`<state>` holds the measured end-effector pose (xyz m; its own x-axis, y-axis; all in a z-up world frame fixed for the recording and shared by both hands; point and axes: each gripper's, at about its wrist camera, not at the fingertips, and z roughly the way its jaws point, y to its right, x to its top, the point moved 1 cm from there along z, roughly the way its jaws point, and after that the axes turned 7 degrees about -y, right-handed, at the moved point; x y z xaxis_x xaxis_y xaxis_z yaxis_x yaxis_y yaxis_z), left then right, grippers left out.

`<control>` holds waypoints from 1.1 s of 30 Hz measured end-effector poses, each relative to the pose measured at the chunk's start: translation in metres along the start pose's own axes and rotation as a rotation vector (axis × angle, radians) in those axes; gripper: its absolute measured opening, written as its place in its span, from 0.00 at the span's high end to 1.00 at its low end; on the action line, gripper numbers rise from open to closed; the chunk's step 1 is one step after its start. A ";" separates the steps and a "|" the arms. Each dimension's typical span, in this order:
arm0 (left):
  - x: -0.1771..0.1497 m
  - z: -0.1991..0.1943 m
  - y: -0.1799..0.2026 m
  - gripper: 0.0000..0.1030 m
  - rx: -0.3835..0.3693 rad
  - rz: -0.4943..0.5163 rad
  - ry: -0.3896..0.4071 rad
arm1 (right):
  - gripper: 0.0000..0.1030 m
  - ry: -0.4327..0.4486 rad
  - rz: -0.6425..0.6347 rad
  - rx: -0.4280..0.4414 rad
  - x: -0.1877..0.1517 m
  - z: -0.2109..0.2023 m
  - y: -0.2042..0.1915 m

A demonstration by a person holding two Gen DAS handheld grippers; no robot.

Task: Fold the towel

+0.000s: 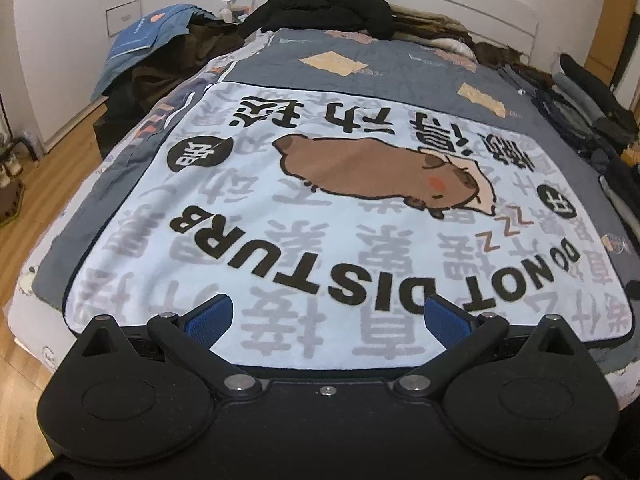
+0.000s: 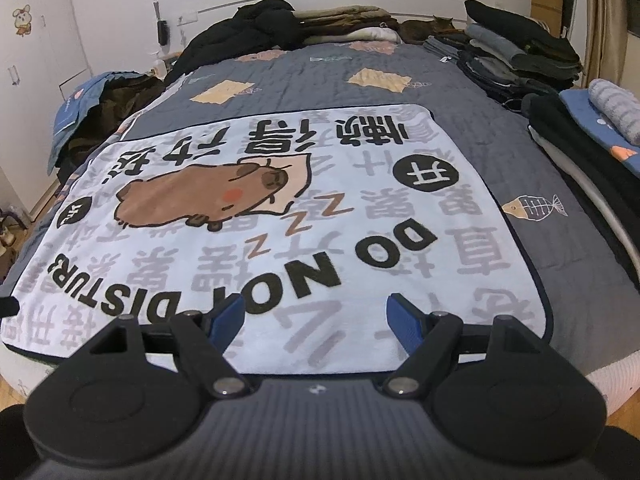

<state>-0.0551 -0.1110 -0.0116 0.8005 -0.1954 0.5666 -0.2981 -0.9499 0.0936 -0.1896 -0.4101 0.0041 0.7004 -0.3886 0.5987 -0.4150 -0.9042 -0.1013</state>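
A pale blue towel (image 1: 320, 216) with a brown capybara, black "DO NOT DISTURB" lettering and a dark border lies flat and unfolded on the bed. My left gripper (image 1: 326, 320) hovers open above the towel's near edge, blue pads wide apart, nothing between them. In the right wrist view the same towel (image 2: 280, 216) spreads out ahead. My right gripper (image 2: 316, 316) is open over the near edge toward the right corner, holding nothing.
The towel rests on a grey quilt (image 2: 360, 92) with orange patches. Stacks of folded clothes (image 2: 516, 60) line the right side, black jackets (image 1: 340, 4) lie at the headboard. A blue cloth (image 1: 136, 40) drapes over dark items left of the bed. Wooden floor (image 1: 52, 184) lies to the left.
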 end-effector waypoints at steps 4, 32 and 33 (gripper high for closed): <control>0.001 0.001 0.003 0.00 0.006 0.010 -0.001 | 0.25 -0.007 0.017 0.006 -0.001 -0.001 0.006; 0.057 0.021 -0.183 0.01 0.074 -0.144 0.132 | 0.25 -0.045 0.102 0.024 -0.001 0.037 0.035; 0.065 0.024 -0.186 0.01 0.078 -0.131 0.138 | 0.25 -0.042 0.101 0.026 0.000 0.040 0.035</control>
<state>0.0649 0.0475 -0.0116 0.7497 -0.0384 0.6607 -0.1506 -0.9820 0.1138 -0.1807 -0.4488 -0.0306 0.6799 -0.4846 0.5504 -0.4697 -0.8641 -0.1807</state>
